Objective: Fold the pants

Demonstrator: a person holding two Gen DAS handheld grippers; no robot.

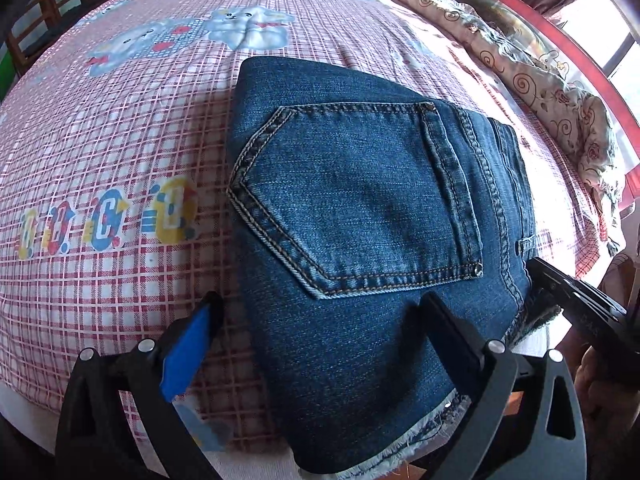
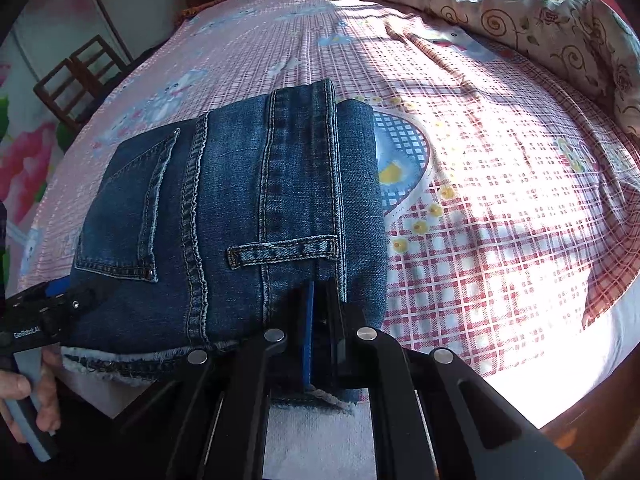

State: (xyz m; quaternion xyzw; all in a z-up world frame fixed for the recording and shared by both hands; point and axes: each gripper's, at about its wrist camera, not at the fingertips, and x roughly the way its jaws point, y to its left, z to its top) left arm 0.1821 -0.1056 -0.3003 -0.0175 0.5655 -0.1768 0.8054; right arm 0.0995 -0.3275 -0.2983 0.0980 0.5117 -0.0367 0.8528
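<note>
Blue denim pants [image 1: 360, 216] lie folded into a compact stack on the bed's pink checked sheet [image 1: 120, 140], back pocket up, frayed hems at the near edge. My left gripper [image 1: 324, 312] is open: its blue-padded finger [image 1: 188, 344] is beside the stack on the sheet, the other finger [image 1: 452, 332] rests on the denim. My right gripper [image 2: 320, 292] is shut on the pants [image 2: 240, 200] at the near right edge by the waistband and belt loop [image 2: 284, 254]. It also shows in the left wrist view [image 1: 576, 296] at the stack's right side.
A rumpled floral quilt [image 1: 540, 80] lies along the bed's far right side, next to a red rail [image 1: 580, 52] and window. A wooden chair [image 2: 80, 76] stands left of the bed. The bed's near edge is just below the stack. A hand [image 2: 24, 396] holds the left gripper's handle.
</note>
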